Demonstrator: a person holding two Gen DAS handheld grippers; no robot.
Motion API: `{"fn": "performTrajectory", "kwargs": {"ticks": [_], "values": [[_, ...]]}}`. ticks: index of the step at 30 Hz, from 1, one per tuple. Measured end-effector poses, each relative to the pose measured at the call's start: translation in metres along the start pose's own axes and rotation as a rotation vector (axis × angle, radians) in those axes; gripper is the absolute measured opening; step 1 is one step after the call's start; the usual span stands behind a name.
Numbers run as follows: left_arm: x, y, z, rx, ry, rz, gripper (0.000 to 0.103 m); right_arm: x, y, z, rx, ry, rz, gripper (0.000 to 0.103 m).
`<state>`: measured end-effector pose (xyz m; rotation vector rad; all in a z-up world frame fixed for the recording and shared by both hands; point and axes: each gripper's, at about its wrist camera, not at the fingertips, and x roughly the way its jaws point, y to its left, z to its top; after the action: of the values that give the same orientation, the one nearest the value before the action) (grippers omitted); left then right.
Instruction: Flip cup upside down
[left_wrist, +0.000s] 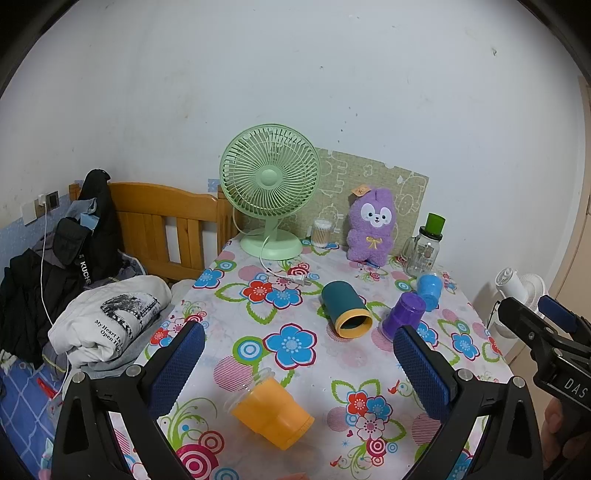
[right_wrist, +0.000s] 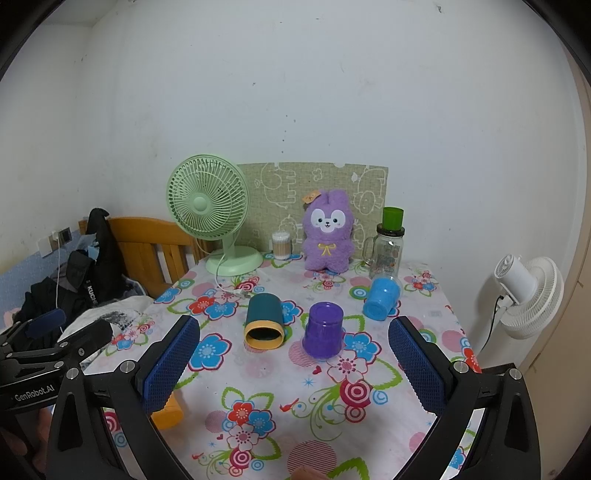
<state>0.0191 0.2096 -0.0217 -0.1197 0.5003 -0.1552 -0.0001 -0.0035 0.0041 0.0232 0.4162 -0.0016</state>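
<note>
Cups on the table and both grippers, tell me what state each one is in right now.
Orange cup: on its side.
Teal cup: on its side, mouth toward the cameras.
Purple cup: upside down.
Blue cup: tipped over.
Left gripper: open, empty.
Right gripper: open, empty.

A floral tablecloth (left_wrist: 317, 369) covers a table. An orange cup (left_wrist: 273, 410) lies on its side between the wide-open blue pads of the left gripper (left_wrist: 299, 365). Farther back, a teal cup (left_wrist: 345, 308) lies tipped with its mouth facing the camera, beside an upside-down purple cup (left_wrist: 402, 315) and a blue cup (left_wrist: 429, 290). The right gripper (left_wrist: 535, 317) shows at the right edge.
</note>
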Motion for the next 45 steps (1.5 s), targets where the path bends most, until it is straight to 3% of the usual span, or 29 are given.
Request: {"fn": "performTrajectory", "kwargs": {"ticks": [11,16,23,28,30,35,39,45], "values": [[0.024,-0.007,-0.001,0.017,0.044,-0.017,0.103,0.023,-0.012,-0.003,0.022,0.040,-0.021,0.103],[0.055,-0.020,0.003,0.037,0.081,-0.044,0.103,0.054,-0.036,0.002,0.034,0.074,-0.088,0.103],[0.114,-0.052,0.021,0.076,0.142,-0.097,0.103,0.138,-0.102,0.011,0.091,0.187,-0.225,0.103],[0.158,-0.069,0.036,0.070,0.171,-0.102,0.103,0.204,-0.143,0.015,0.124,0.276,-0.256,0.103],[0.174,-0.072,0.041,0.049,0.190,-0.096,0.103,0.240,-0.147,0.010,0.073,0.336,-0.286,0.103],[0.190,-0.074,0.045,0.031,0.196,-0.073,0.103,0.293,-0.136,-0.003,-0.030,0.369,-0.269,0.103],[0.203,-0.072,0.047,0.033,0.208,-0.046,0.103,0.316,-0.160,-0.001,0.115,0.350,-0.296,0.103],[0.218,-0.073,0.051,0.024,0.220,-0.032,0.103,0.349,-0.177,-0.013,0.148,0.433,-0.290,0.102]]}}
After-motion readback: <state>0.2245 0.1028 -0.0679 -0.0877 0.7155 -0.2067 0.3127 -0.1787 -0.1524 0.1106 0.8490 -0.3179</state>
